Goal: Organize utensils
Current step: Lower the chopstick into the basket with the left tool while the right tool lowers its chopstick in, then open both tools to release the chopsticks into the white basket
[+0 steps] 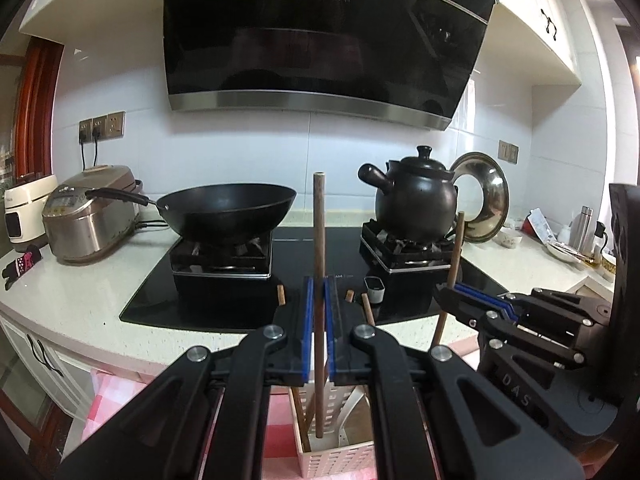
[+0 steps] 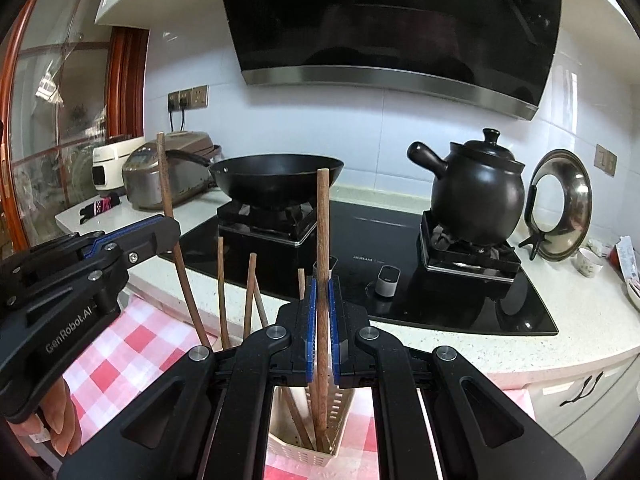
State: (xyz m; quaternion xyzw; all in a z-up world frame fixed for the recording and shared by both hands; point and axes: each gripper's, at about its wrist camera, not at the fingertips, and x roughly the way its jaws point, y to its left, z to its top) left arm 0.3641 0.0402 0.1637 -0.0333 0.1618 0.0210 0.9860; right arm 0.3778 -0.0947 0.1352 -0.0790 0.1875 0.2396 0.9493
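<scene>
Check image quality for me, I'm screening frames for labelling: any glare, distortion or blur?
Left wrist view: fisheye bends the white speckled counter edge; the glossy black range hood mirrors the room; the brown wooden chopstick looks sharp. Right wrist view: same curvature, dark corners, glare on the round steel lid.

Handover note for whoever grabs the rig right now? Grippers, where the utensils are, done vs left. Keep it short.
Left gripper: shut on a wooden chopstick, held upright, lower end inside the white slotted holder.
Right gripper: shut on a second chopstick, also upright, tip down in the holder.
Holder stands on the pink checked cloth, in front of the stove.
Done: several chopsticks already stand in the holder.
Left: release both held ones into the holder. No other loose utensils in view.
</scene>
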